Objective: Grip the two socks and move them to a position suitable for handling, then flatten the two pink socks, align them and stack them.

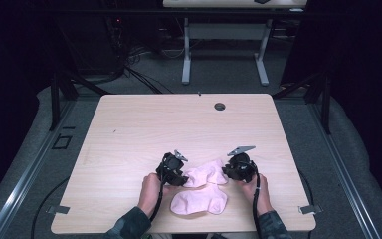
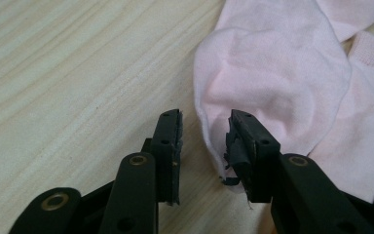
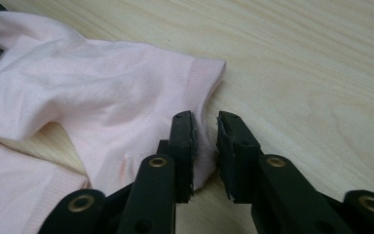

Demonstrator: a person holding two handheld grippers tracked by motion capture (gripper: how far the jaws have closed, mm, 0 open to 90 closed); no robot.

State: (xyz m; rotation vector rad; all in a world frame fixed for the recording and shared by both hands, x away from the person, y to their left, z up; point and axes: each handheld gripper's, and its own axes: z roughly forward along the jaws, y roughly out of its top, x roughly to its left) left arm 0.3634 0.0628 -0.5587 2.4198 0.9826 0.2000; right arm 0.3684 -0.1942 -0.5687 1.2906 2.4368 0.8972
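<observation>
socks were the whole job here: two pale pink ones on a light wooden table [image 1: 129,124], near the edge closest to the person. the upper sock [image 1: 206,174] lay stretched between the two grippers, and the lower sock [image 1: 199,201] sat just below it, touching or overlapping it near the middle, closer to the person.

left gripper [image 1: 171,169] was at the left end of the upper sock, held in the person's left hand [image 1: 151,191]. in the left gripper view [image 2: 204,146] its jaws stood apart with a clear gap, the sock's rounded edge [image 2: 272,87] poking into that gap beside the right-hand jaw. pads weren't pressing on the fabric as far as could be seen, so it was not clamped.

right gripper [image 1: 238,167] was at the other end, in the right hand [image 1: 261,194]. in the right gripper view [image 3: 205,151] the jaws were closer together, straddling the sock's cuff edge [image 3: 126,97]. fabric sat against the left-hand jaw, with a sliver of gap showing to the other one, so couldn't honestly tell whether it was pinched yet.

a corner of the lower sock [image 3: 19,190] showed in the bottom left of that same view. both socks lay flat-ish on the wood, a bit rumpled.
</observation>
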